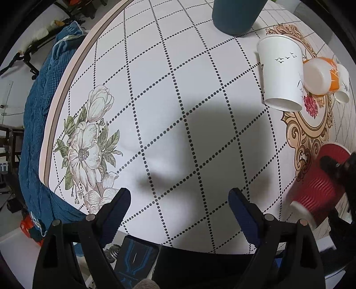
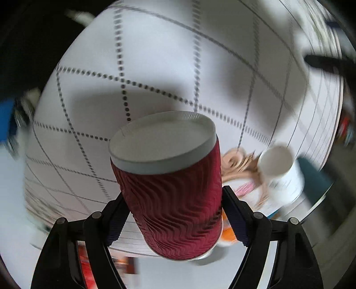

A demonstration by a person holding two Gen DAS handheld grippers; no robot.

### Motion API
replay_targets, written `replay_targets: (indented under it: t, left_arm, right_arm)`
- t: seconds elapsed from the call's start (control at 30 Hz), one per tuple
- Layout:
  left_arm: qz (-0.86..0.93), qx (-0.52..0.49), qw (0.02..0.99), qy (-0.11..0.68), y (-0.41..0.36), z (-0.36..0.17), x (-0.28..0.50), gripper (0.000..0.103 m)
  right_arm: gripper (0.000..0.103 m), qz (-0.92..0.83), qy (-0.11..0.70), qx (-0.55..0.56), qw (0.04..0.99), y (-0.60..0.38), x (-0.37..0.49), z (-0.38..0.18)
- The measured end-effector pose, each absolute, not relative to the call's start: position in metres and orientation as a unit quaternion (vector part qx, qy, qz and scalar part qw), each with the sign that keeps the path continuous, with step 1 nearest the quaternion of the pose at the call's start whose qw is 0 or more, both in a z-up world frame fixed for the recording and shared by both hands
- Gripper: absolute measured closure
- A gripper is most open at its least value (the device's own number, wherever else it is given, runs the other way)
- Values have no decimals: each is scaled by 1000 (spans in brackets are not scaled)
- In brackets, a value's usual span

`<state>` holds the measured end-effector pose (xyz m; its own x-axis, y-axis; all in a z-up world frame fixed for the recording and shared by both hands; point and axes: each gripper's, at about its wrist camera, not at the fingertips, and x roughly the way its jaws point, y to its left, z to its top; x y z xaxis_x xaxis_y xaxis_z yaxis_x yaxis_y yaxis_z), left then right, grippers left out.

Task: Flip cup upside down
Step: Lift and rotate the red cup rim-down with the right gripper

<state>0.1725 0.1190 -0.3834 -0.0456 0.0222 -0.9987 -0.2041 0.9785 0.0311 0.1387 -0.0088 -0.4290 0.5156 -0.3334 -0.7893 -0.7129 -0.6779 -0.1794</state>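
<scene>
A red ribbed paper cup (image 2: 175, 204) with a white bottom is clamped between the fingers of my right gripper (image 2: 175, 213), held above the table with its white base pointing away from the camera. In the left wrist view the same red cup (image 1: 316, 189) shows at the right edge, tilted, with the right gripper's black finger across it. My left gripper (image 1: 179, 200) is open and empty, hovering over the white table (image 1: 178, 89) near its front edge.
A white paper cup (image 1: 281, 73) with small birds stands upside down at the back right; it also shows blurred in the right wrist view (image 2: 281, 173). Beside it lies an orange-and-white cup (image 1: 320, 75). A dark teal cylinder (image 1: 235, 15) stands at the back. A blue cloth (image 1: 42, 106) hangs off the left edge.
</scene>
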Motion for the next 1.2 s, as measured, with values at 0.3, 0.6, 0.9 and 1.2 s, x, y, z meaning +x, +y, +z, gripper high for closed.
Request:
replay_targets:
  t: [0.3, 0.6, 0.9, 1.2]
  left_arm:
    - [76, -52, 698, 710, 102, -367, 190, 13]
    - [56, -31, 706, 705, 77, -361, 187, 13]
    - [41, -14, 708, 705, 43, -356, 188, 13]
    - [33, -6, 706, 707, 23, -357, 191, 13]
  right_arm:
    - [22, 300, 539, -684, 389, -13, 217, -416]
    - [22, 209, 722, -455, 478, -48, 304, -411]
    - [22, 160, 809, -269, 498, -114, 354, -409]
    - [22, 124, 838, -181, 500, -182, 377, -413]
